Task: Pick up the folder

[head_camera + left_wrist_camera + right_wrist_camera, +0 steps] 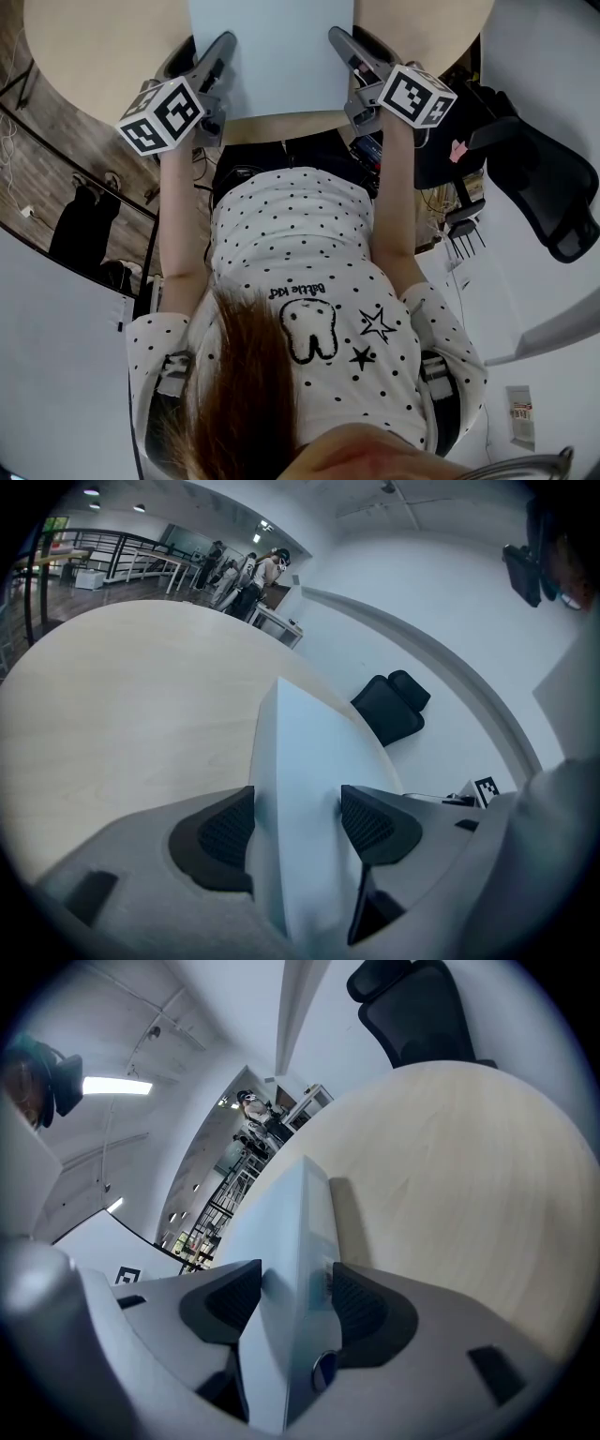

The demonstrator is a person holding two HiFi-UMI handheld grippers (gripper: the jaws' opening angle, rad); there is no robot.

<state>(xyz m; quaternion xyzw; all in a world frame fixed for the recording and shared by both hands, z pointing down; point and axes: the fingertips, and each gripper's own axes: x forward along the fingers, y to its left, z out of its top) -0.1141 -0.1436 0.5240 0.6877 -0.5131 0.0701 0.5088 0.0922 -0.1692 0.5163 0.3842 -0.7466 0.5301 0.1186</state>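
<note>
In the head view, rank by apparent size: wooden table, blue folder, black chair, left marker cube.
1. round pale wooden table
2. pale blue flat folder
3. black office chair (farther from the camera, so it looks smaller)
4. black-and-white marker cube

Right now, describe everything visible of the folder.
The folder is thin, flat, pale blue-grey, plastic by its look, and closed. It sits over the near part of the round light wooden table, its far end cut off in the head view. The left gripper and right gripper each clamp a near corner. A small dark round stud shows by the right gripper's hold. Whether it is lifted is unclear.
</note>
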